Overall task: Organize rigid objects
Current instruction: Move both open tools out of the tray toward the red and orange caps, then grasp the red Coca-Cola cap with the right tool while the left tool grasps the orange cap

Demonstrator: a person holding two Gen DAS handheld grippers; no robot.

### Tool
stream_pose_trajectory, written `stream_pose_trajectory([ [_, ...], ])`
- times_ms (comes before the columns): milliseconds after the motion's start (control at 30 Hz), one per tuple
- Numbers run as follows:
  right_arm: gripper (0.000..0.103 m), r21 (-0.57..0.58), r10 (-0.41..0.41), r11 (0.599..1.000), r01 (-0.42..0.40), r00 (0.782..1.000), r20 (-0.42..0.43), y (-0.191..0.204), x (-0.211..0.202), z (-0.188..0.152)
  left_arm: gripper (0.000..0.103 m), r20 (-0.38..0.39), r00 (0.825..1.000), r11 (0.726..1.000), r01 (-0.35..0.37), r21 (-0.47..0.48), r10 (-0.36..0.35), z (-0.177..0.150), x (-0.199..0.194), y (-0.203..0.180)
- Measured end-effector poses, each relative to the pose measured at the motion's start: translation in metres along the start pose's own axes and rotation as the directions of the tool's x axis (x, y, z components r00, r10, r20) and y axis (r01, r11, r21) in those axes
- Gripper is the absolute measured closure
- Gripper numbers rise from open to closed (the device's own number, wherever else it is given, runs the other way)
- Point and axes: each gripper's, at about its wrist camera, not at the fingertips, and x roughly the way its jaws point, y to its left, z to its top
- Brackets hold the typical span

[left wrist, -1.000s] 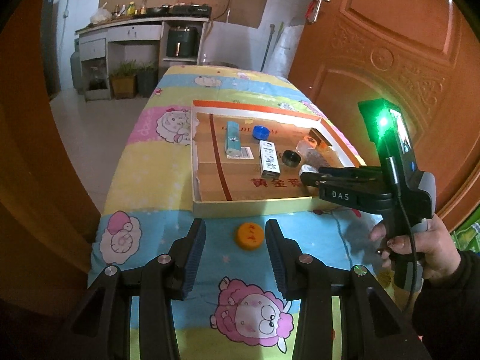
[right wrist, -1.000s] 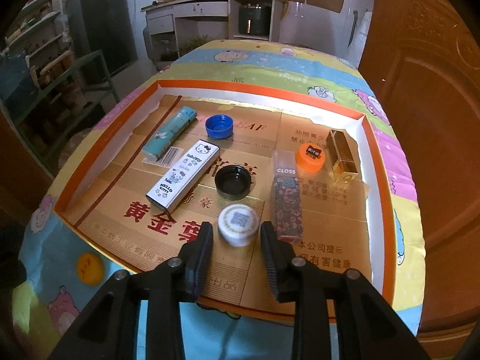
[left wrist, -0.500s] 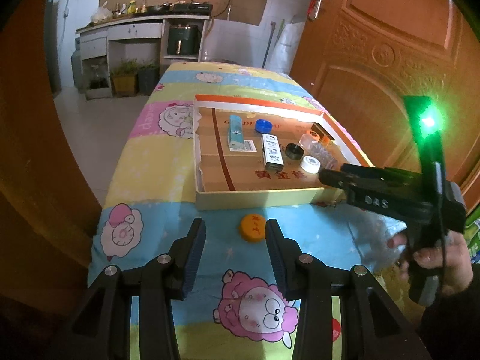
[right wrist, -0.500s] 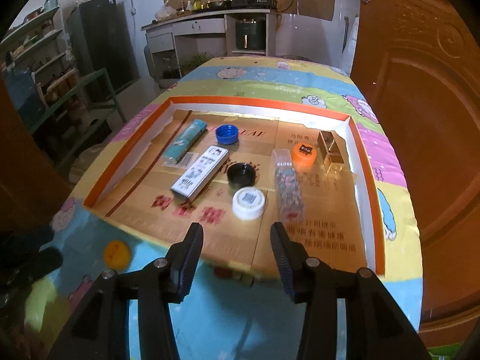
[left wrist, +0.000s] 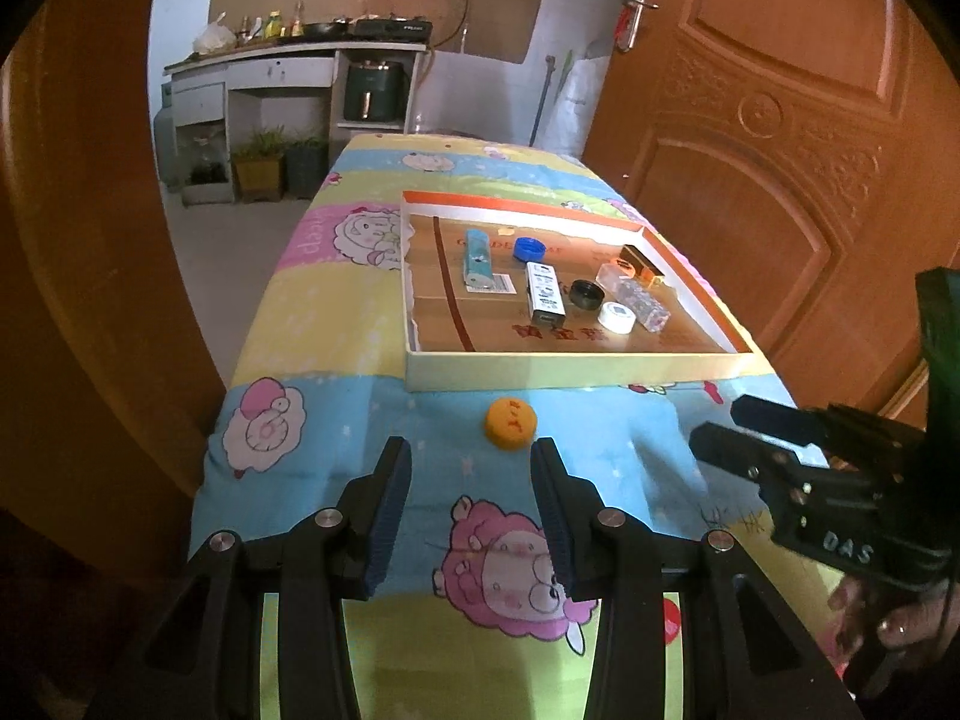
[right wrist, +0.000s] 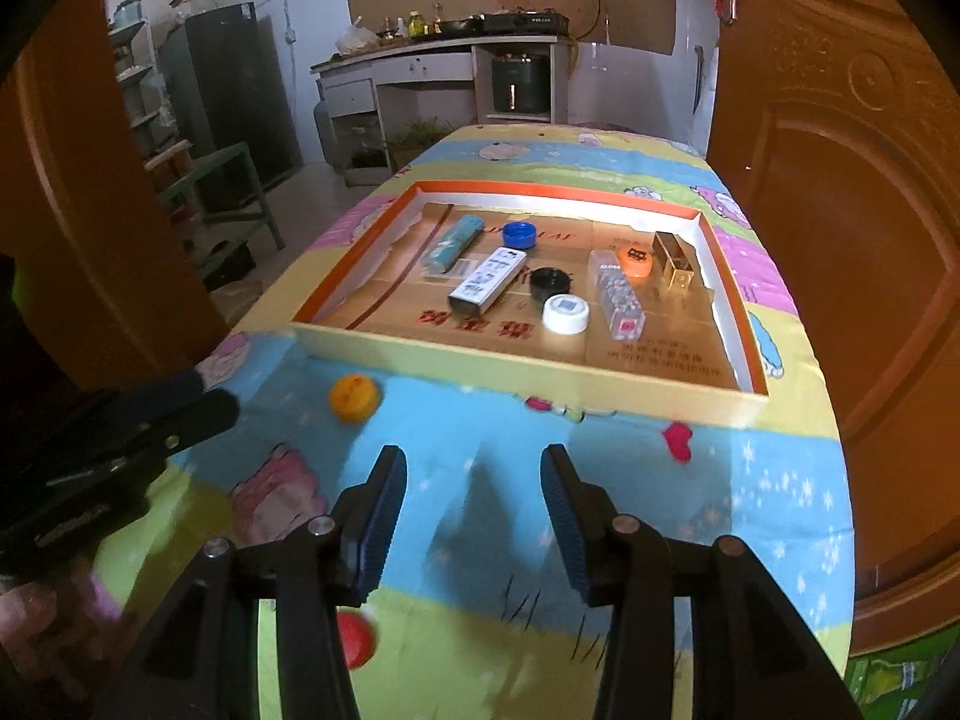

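Note:
A shallow cardboard tray [left wrist: 564, 367] [right wrist: 516, 367] on the cartoon tablecloth holds a teal tube [left wrist: 477, 257], a blue cap [left wrist: 528, 248], a white Hello Kitty box [left wrist: 545, 298], a black cap [left wrist: 585, 293], a white cap [left wrist: 617, 317] [right wrist: 565, 312], a clear patterned box [right wrist: 621, 303], an orange cap [right wrist: 635, 260] and a gold box [right wrist: 675, 264]. A yellow-orange cap [left wrist: 510, 422] [right wrist: 354, 397] lies on the cloth in front of the tray. My left gripper [left wrist: 471, 504] is open and empty, just behind that cap. My right gripper [right wrist: 474, 516] [left wrist: 720, 429] is open and empty above the cloth.
A red cap [right wrist: 355, 639] lies on the cloth near the right gripper's left finger. Brown wooden doors [left wrist: 780, 120] stand close on the right and the left. A kitchen counter [left wrist: 288, 60] and potted plants are beyond the table's far end.
My right gripper has pulled back out of the tray to the near side of the table, leaving the white cap inside. My left gripper has drawn back slightly from the yellow-orange cap.

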Motion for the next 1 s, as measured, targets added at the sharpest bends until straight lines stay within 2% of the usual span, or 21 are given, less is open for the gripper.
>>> stream_pose_trajectory([
  [500, 0.057, -0.018, 0.012, 1.0, -0.012, 0.999, 0.035, 0.032, -0.038, -0.048, 0.06, 0.04, 0.999, 1.0, -0.002, 0.016, 0.002, -0.028, -0.038, -0.003],
  [700, 0.057, -0.058, 0.037, 0.998, -0.036, 0.999, 0.01, 0.05, -0.023, -0.072, 0.06, 0.034, 0.999, 1.0, -0.013, 0.014, 0.012, -0.042, -0.042, -0.001],
  [1000, 0.057, -0.084, 0.013, 0.996, -0.012, 1.0, 0.003, 0.06, -0.003, -0.085, 0.06, 0.029, 0.999, 1.0, -0.019, 0.003, 0.019, -0.052, -0.041, 0.007],
])
